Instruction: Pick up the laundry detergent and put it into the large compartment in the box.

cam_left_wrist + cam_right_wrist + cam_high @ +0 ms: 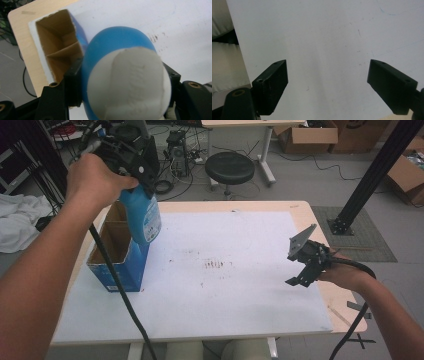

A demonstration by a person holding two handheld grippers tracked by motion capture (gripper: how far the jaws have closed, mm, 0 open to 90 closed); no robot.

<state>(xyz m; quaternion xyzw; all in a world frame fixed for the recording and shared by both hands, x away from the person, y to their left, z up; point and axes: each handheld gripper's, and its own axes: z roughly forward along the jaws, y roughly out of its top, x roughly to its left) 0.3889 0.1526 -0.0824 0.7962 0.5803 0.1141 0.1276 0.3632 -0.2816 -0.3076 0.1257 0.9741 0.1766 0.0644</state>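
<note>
Hiding the blue bottle's [145,220] cap, the left gripper [131,151] is clamping its top; the bottle is hanging upright, base down, above the open box [116,251]. Right gripper [306,261] is resting open.

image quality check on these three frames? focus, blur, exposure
High view: sharp and evenly lit, faint reddish scuffs on the white mat legible, corners dim. Left gripper view: the blue bottle sits too close to the lens, its white cap soft and washed out; the cardboard box behind is crisper. Right gripper view: the right gripper jaws are dark, low in detail, over flat, bright mat.
</note>
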